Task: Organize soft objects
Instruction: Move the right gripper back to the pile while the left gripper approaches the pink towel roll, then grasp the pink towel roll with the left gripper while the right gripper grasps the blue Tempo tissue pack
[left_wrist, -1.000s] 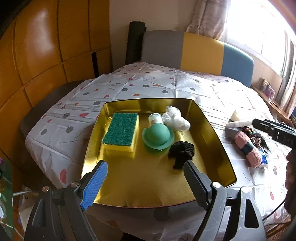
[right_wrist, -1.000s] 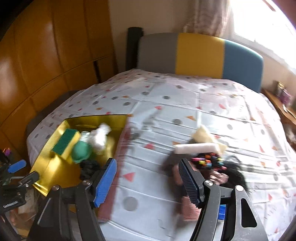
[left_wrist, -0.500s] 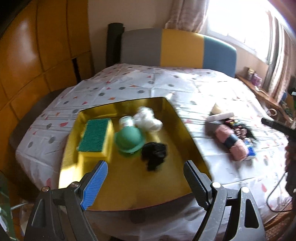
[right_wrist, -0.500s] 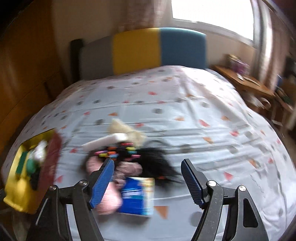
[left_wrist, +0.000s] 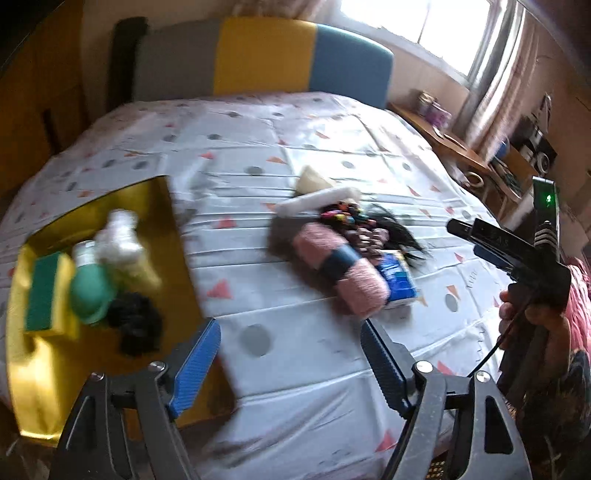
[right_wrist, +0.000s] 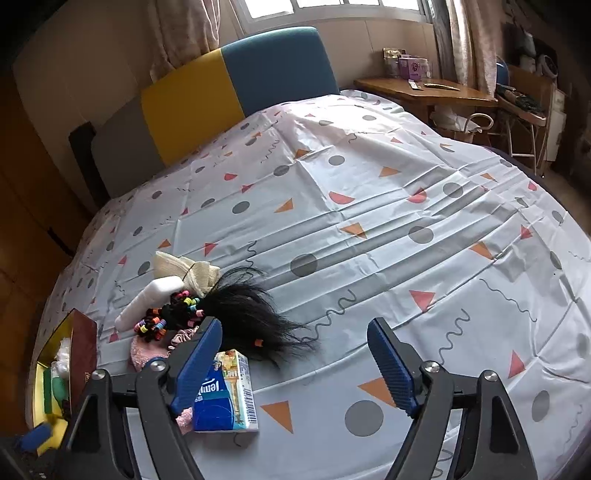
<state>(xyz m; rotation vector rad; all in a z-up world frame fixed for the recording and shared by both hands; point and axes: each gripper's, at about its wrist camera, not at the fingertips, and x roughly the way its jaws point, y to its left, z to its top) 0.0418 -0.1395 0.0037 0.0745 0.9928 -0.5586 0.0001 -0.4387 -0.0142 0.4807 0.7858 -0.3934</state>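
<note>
From the left wrist view, my left hand-held gripper (left_wrist: 290, 360) is empty, its jaws wide but closing a little, over the patterned cloth on the counter (left_wrist: 295, 147). The gold tray (left_wrist: 22, 369) sits off to its left, already holding a green sponge (left_wrist: 42, 291), a green cap-shaped piece (left_wrist: 90, 291), white fluff (left_wrist: 118, 236) and a black scrunchie (left_wrist: 135, 325). The loose pile lies ahead and slightly right: a pink yarn skein (left_wrist: 341, 273) with its long axis slanting from upper left to lower right, a blue tissue pack (left_wrist: 399, 277) touching its far side. The right hand-held gripper (left_wrist: 491, 240) comes in from the right, near that pile.

From the right wrist view, my right hand-held gripper (right_wrist: 295, 363) holds nothing and its jaws are opening. The tissue pack (right_wrist: 225, 398) lies just under the left finger (right_wrist: 197, 365), long axis running away from me; the black hair piece (right_wrist: 251, 314), coloured hair ties (right_wrist: 162, 317), white roll (right_wrist: 147, 302) and cream cloth (right_wrist: 184, 269) lie beyond, all left of the jaw gap. I judge the right hand nearer, needing a shift left.
</note>
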